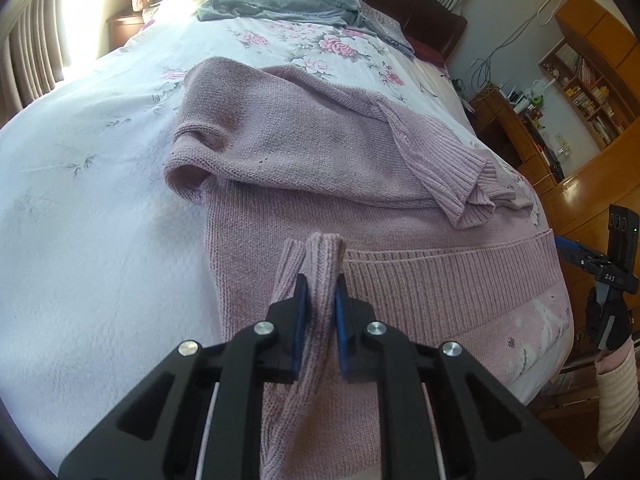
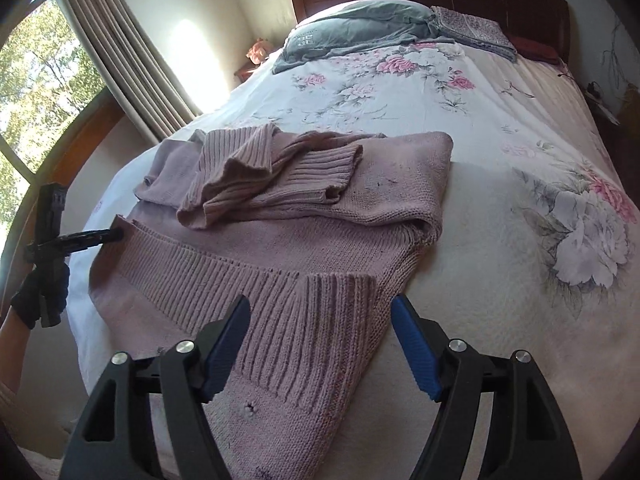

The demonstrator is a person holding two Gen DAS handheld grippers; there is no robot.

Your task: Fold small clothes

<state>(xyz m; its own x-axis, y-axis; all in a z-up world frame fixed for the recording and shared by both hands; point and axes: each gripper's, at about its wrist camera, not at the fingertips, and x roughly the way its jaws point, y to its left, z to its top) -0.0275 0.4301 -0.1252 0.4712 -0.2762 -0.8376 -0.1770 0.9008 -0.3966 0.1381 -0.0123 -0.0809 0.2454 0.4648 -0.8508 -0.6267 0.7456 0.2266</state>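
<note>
Sweater hem between left tongs

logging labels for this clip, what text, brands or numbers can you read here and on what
"DAS": white letters on the black body of the right hand-held gripper, left wrist view; the reading is uncertain.
White square emblem with small print on the grey pillow: too blurred to read.
Book spines on the wooden bookshelf: too small to read.
Pink knit sweater: no label visible.

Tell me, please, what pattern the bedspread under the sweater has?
White bedspread printed with pink and grey flowers, clearest in the right wrist view.
</note>
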